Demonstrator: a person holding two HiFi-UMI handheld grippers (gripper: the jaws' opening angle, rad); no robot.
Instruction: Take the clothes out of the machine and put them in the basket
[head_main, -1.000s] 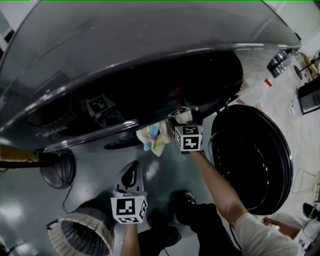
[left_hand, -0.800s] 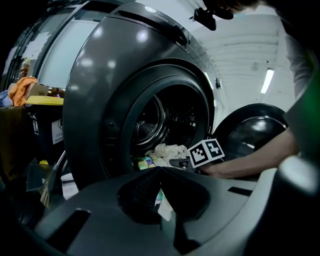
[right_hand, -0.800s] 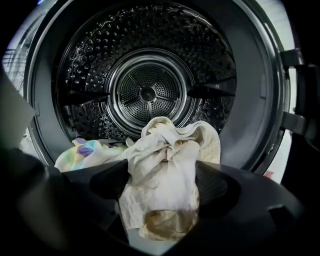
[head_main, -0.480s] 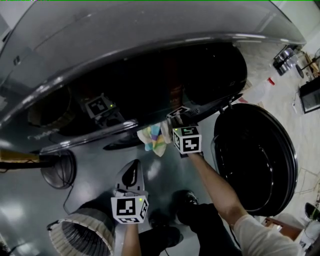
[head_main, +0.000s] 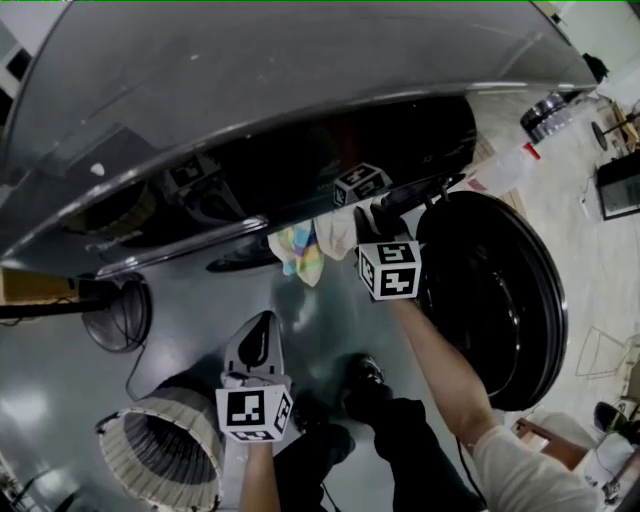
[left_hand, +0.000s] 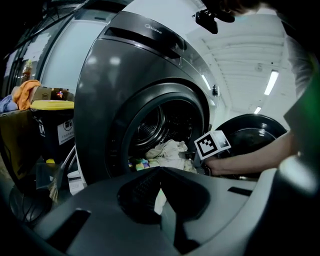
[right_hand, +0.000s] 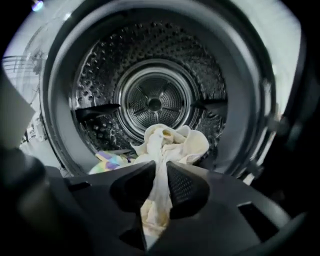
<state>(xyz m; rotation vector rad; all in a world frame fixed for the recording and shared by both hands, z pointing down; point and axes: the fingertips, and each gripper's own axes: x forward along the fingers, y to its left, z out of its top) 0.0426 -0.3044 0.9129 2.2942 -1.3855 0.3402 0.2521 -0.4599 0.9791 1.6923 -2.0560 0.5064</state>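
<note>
A cream cloth (right_hand: 172, 142) lies at the mouth of the washing machine drum (right_hand: 155, 95), with a colourful cloth (right_hand: 107, 161) to its left. My right gripper (right_hand: 161, 167) is closing on the cream cloth, and its pads pinch a fold that hangs down between them. In the head view the right gripper (head_main: 372, 222) is at the door opening, beside the cream cloth (head_main: 340, 232) and the colourful cloth (head_main: 298, 252). My left gripper (head_main: 262, 322) hangs lower, in front of the machine, above the basket (head_main: 160, 465). The left gripper (left_hand: 161, 170) is shut and holds nothing.
The round door (head_main: 500, 300) stands open to the right of the opening. A yellow-lidded bin (left_hand: 52, 130) stands left of the machine (left_hand: 125, 75). The person's legs and shoes (head_main: 365, 385) are below the opening, next to the basket.
The right gripper has closed on the cream cloth and drawn back a little from the opening, lifting it. The left gripper has risen slightly.
</note>
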